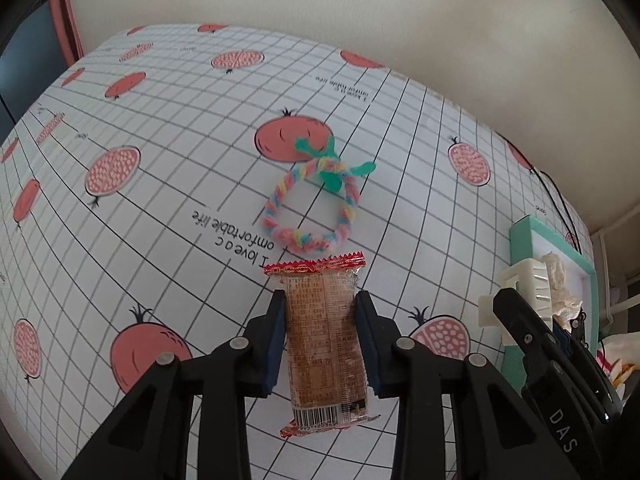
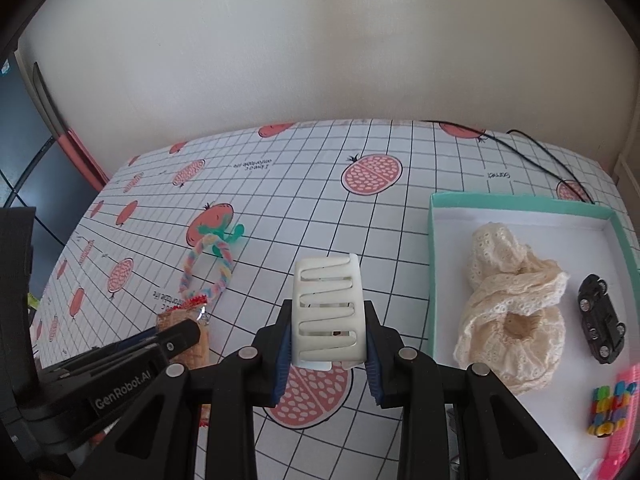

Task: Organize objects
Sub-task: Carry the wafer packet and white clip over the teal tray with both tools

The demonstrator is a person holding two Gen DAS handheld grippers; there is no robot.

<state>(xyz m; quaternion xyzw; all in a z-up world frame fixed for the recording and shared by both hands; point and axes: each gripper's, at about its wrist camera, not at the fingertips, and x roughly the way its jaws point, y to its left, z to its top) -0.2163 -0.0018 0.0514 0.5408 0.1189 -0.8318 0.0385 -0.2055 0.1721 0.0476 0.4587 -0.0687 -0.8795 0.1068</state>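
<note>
My left gripper (image 1: 320, 300) is shut on a brown snack bar (image 1: 324, 340) with red crimped ends, held just above the pomegranate-print tablecloth (image 1: 160, 240). Beyond its tip lies a pastel pipe-cleaner ring (image 1: 308, 240) with a green bow. My right gripper (image 2: 328, 305) is shut on a white hair claw clip (image 2: 326, 280), left of the teal-rimmed box (image 2: 431, 264). The right wrist view also shows the left gripper (image 2: 188, 332) with the snack (image 2: 196, 348) near the ring (image 2: 226, 272).
Inside the box lie a cream lace scrunchie (image 2: 512, 304), a black toy car (image 2: 600, 320), a multicoloured block strip (image 2: 608, 412) and a pink item (image 2: 624, 420). A black cable (image 2: 540, 156) runs along the far right. A wall stands behind the table.
</note>
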